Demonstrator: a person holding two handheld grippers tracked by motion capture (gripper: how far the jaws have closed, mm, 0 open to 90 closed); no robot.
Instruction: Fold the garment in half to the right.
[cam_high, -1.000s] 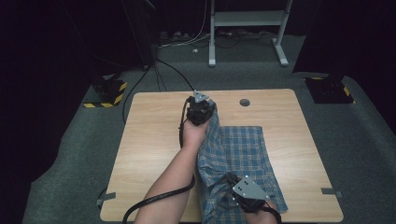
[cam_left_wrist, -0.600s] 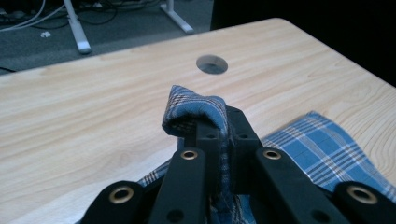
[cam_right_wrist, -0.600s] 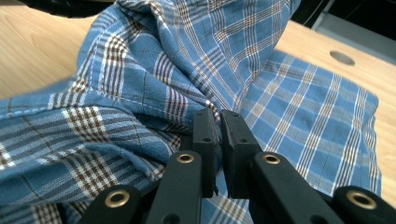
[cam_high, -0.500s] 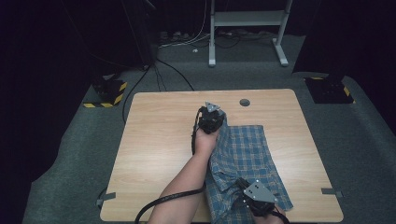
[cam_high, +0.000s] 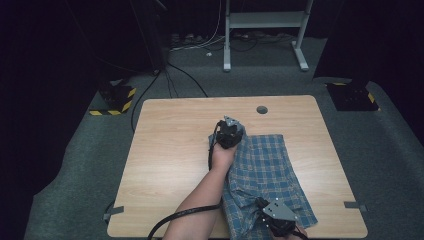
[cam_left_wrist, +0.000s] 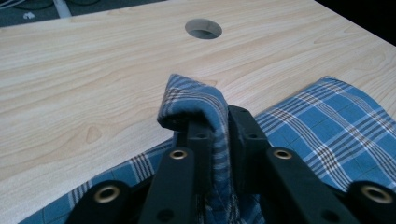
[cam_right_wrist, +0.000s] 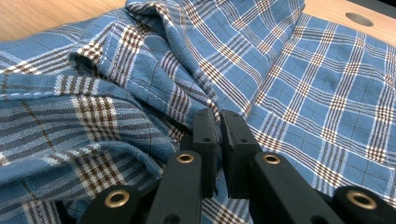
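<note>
- High view: your shirt (cam_high: 267, 175) lies on the counter (cam_high: 170, 150), right side; tugging could unfold it.
- Left gripper view: left fingers (cam_left_wrist: 198, 140), just easing apart, hold a fold (may slip).
- Right gripper view: right fingers (cam_right_wrist: 204, 126) clamp cloth; lifting would bunch it.

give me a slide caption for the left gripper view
Left gripper with a fold of the blue plaid shirt between its jaws, just above the wooden table near its round hole.

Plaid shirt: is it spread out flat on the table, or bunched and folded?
Partly folded. The plaid shirt lies flat across its middle, rumpled near the right gripper, with one edge folded between the left gripper.
</note>
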